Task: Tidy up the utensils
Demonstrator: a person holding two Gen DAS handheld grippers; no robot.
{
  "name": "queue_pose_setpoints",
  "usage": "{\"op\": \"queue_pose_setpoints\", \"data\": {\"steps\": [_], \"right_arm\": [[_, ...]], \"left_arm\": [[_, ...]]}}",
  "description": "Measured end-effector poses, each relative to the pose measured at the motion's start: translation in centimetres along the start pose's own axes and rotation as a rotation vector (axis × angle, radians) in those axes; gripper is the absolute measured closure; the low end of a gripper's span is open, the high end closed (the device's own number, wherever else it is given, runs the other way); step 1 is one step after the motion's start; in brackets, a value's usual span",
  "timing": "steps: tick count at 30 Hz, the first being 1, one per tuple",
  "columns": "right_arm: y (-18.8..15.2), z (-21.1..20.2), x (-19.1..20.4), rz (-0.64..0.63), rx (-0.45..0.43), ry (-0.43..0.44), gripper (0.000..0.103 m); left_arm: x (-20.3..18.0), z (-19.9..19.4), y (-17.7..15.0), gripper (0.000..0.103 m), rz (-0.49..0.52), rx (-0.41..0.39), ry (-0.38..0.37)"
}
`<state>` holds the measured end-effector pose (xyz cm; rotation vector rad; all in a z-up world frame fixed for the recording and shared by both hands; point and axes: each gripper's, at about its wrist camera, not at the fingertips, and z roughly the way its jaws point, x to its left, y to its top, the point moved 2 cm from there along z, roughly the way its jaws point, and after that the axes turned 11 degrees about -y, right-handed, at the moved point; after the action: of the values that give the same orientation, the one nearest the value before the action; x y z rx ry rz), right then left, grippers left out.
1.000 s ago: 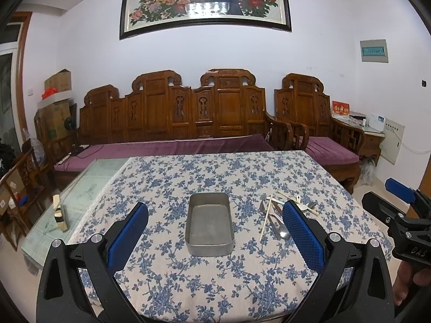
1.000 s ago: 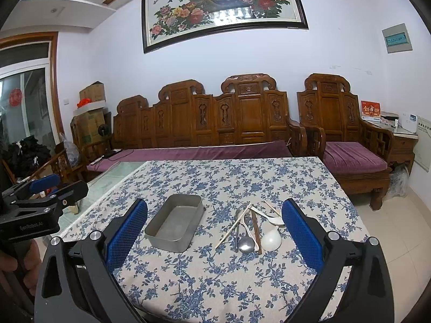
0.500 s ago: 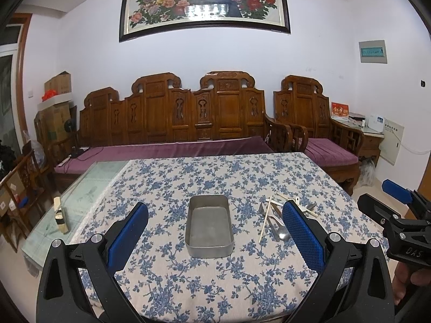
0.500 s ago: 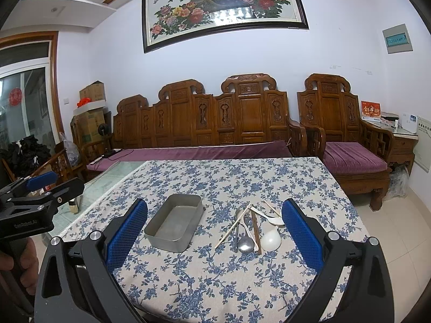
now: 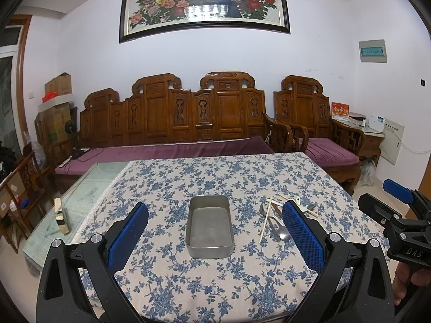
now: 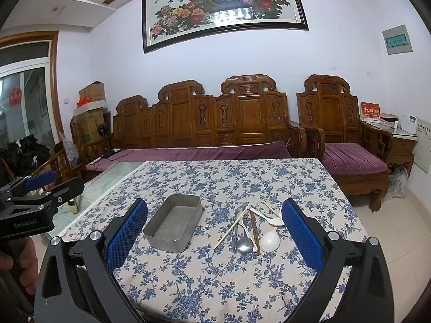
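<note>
An empty grey metal tray (image 5: 210, 226) (image 6: 173, 222) sits mid-table on the blue-flowered cloth. To its right lies a loose pile of utensils (image 6: 249, 228) (image 5: 277, 220): metal spoons (image 6: 243, 245), white ceramic spoons (image 6: 269, 241), pale and brown chopsticks (image 6: 231, 230). My left gripper (image 5: 215, 234) hovers open over the near table edge, the tray framed between its blue pads. My right gripper (image 6: 215, 234) is also open and holds nothing, with the pile between its fingers farther off. Each gripper shows at the edge of the other's view.
The table (image 5: 242, 177) has a bare glass strip on its left with a small yellow block (image 5: 60, 215). A carved wooden sofa with purple cushions (image 5: 172, 148) stands behind, an armchair (image 6: 347, 145) at right. A hand (image 5: 406, 282) holds the right gripper's handle.
Both grippers have drifted slightly, with the view tilting up a little; the right gripper sits a bit lower in the left wrist view. Tray and utensils have not moved.
</note>
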<state>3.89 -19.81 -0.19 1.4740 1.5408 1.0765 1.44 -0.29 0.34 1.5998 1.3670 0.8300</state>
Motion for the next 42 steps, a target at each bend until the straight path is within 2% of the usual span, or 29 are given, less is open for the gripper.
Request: {"op": "queue_pose_setpoints", "data": {"steps": [35, 42], "right_arm": [[-0.1, 0.1, -0.2, -0.001, 0.0, 0.001, 0.003], [0.3, 0.8, -0.5, -0.003, 0.035, -0.011, 0.003]], "left_arm": [[-0.7, -0.2, 0.2, 0.006, 0.008, -0.009, -0.006], [-0.6, 1.4, -0.4, 0.006, 0.013, 0.038, -0.019]]}}
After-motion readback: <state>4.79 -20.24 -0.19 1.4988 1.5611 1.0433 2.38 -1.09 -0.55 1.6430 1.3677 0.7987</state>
